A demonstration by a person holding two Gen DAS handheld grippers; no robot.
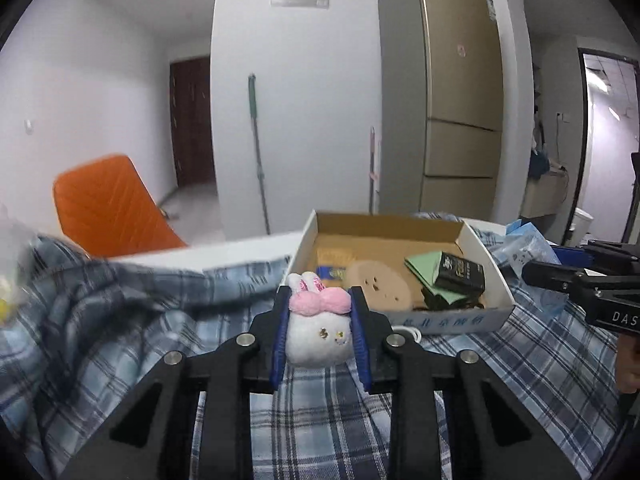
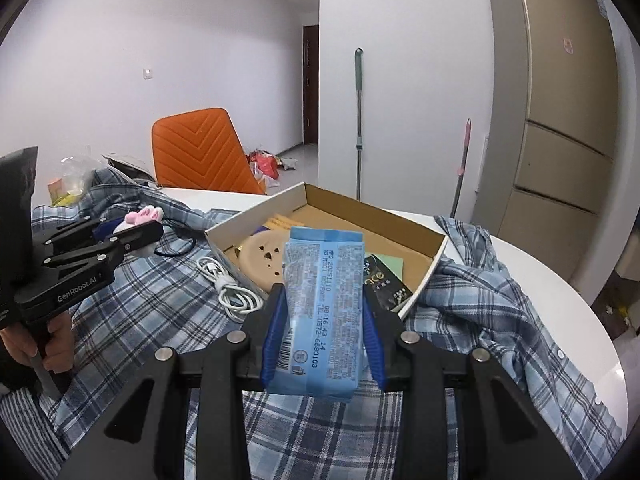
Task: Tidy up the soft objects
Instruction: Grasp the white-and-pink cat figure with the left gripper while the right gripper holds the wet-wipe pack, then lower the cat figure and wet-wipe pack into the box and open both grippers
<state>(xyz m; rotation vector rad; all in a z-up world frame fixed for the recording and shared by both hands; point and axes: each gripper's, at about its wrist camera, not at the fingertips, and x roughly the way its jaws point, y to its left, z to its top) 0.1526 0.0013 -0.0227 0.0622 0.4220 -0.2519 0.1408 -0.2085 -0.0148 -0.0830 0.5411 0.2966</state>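
The left tongs (image 1: pixel 319 300) pinch a small white plush rabbit with a pink bow (image 1: pixel 318 330) above the blue plaid cloth (image 1: pixel 120 340). The right tongs (image 2: pixel 324 304) clamp a light-blue plastic tissue pack (image 2: pixel 324 312). Beyond both, an open white cardboard box (image 2: pixel 430 268) sits on the white counter (image 2: pixel 560 300).

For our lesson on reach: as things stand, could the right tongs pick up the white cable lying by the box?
Probably not yet. The right tongs are shut on a blue tissue pack, so they have no free grip. The white cable lies uncovered on the plaid shirt, left of the box; nothing else blocks it.
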